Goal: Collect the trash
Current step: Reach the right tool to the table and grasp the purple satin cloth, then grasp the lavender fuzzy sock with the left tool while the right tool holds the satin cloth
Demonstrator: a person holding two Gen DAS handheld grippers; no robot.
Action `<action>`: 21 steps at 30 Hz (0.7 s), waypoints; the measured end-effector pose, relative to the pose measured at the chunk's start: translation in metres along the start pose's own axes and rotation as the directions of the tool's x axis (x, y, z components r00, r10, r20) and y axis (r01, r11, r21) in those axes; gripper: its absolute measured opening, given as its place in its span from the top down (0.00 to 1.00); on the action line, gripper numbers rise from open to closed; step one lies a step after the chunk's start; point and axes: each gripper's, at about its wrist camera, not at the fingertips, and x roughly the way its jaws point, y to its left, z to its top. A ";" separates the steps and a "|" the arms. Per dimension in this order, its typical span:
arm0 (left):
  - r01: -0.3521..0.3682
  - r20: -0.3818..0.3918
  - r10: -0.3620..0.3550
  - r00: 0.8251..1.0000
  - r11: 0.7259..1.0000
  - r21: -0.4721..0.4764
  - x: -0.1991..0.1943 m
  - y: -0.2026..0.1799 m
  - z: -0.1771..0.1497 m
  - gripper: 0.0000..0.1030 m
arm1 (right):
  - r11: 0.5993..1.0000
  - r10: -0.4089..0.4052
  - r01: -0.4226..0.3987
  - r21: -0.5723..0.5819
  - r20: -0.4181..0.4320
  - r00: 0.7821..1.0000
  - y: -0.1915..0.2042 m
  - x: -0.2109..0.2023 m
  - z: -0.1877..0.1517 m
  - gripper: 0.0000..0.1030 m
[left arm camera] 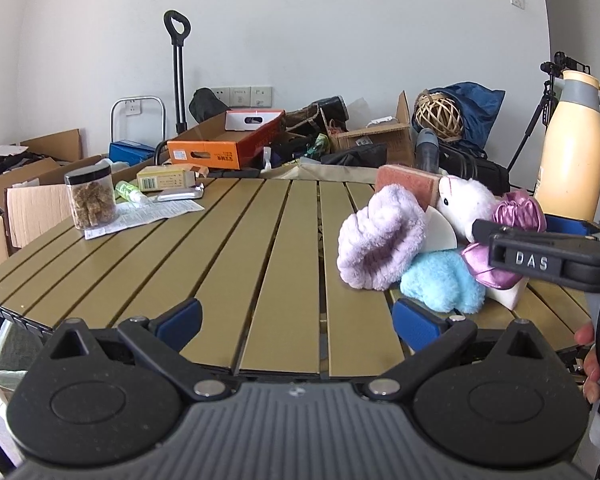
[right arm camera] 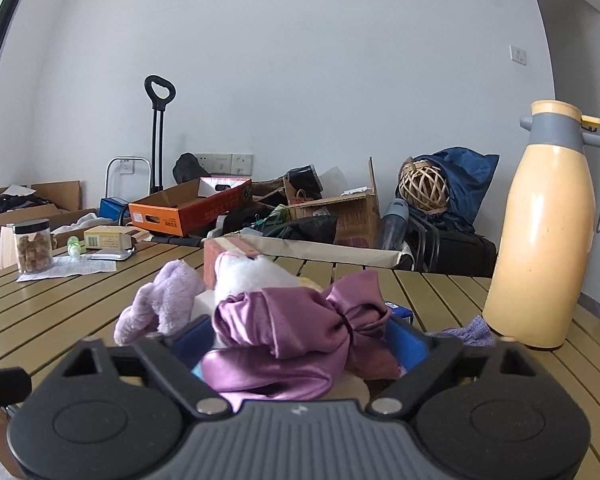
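Observation:
A heap of soft things lies on the slatted table (left arm camera: 228, 264): a lilac fluffy cloth (left arm camera: 380, 240), a light blue one (left arm camera: 440, 284), a white plush toy (left arm camera: 464, 200), a pink sponge (left arm camera: 408, 180) and a purple satin bow (right arm camera: 292, 332). My right gripper (right arm camera: 300, 340) has its blue pads either side of the bow; the cloth reaches both pads but does not look squeezed. From the left wrist view, the right gripper (left arm camera: 540, 256) enters this heap from the right. My left gripper (left arm camera: 298, 316) stands open over bare slats, left of the heap.
At the table's far left sit a jar of snacks (left arm camera: 90, 198), a printed paper sheet (left arm camera: 140, 216), a small green bottle (left arm camera: 130, 192), a yellow carton (left arm camera: 166, 178) and a foil pack (left arm camera: 180, 194). A tall cream thermos (right arm camera: 540, 232) stands at the right. Boxes and bags crowd the floor behind.

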 end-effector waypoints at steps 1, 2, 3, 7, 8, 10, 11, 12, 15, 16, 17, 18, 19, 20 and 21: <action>0.002 -0.002 -0.002 1.000 1.000 -0.001 0.001 0.000 0.000 0.00 | 1.000 0.004 -0.004 0.007 -0.004 1.000 -0.003 0.002 0.000 0.24; 0.004 -0.003 -0.004 1.000 1.000 -0.002 0.002 0.000 0.000 0.00 | 1.000 0.011 -0.011 0.015 -0.006 1.000 -0.005 0.003 0.000 0.27; 0.007 -0.003 -0.007 1.000 1.000 -0.003 0.002 0.000 -0.001 0.00 | 1.000 0.015 -0.015 0.021 -0.006 1.000 -0.008 0.004 0.001 0.29; 0.007 -0.003 -0.007 1.000 1.000 -0.002 0.003 0.000 -0.001 0.00 | 0.998 0.032 -0.031 0.048 -0.017 0.999 -0.019 0.005 -0.001 0.38; 0.007 -0.002 -0.007 1.000 1.000 -0.002 0.003 0.000 -0.001 0.00 | 0.998 0.035 -0.033 0.059 -0.021 0.999 -0.022 0.005 -0.001 0.40; 0.007 -0.002 -0.007 1.000 1.000 -0.001 0.003 0.000 -0.002 0.00 | 0.996 0.035 -0.033 0.083 -0.028 0.999 -0.029 0.005 -0.001 0.45; 0.008 -0.002 -0.008 1.000 1.000 0.000 0.004 0.000 -0.001 0.00 | 0.994 0.038 -0.035 0.099 -0.030 0.999 -0.033 0.005 -0.002 0.47; 0.007 -0.001 -0.007 1.000 1.000 0.001 0.004 0.000 -0.002 0.00 | 0.993 0.040 -0.036 0.115 -0.031 0.999 -0.037 0.005 -0.002 0.48; 0.006 0.001 -0.006 1.000 1.000 0.005 0.004 -0.002 -0.002 0.00 | 0.988 0.050 -0.045 0.147 -0.026 0.998 -0.045 0.003 -0.002 0.56; 0.007 0.003 -0.007 1.000 1.000 0.006 0.004 -0.002 -0.002 0.00 | 0.987 0.053 -0.049 0.153 -0.024 0.998 -0.047 0.002 -0.002 0.59; 0.007 0.004 -0.007 1.000 1.000 0.006 0.004 -0.002 -0.002 0.00 | 0.987 0.052 -0.048 0.156 -0.023 0.998 -0.048 0.001 -0.002 0.65; 0.006 0.006 -0.006 1.000 1.000 0.008 0.004 -0.003 -0.001 0.00 | 0.986 0.054 -0.050 0.161 -0.022 0.998 -0.049 0.000 -0.002 0.65; 0.006 0.009 -0.006 1.000 1.000 0.010 0.003 -0.003 -0.001 0.00 | 0.985 0.053 -0.049 0.168 -0.020 0.998 -0.050 -0.001 -0.002 0.66; 0.007 0.012 -0.007 1.000 1.000 0.011 0.002 -0.004 0.000 0.00 | 0.984 0.054 -0.050 0.174 -0.016 0.998 -0.051 -0.002 -0.002 0.67; 0.006 0.014 -0.006 1.000 1.000 0.012 0.002 -0.005 0.000 0.00 | 0.982 0.054 -0.051 0.181 -0.014 0.998 -0.053 -0.002 -0.002 0.67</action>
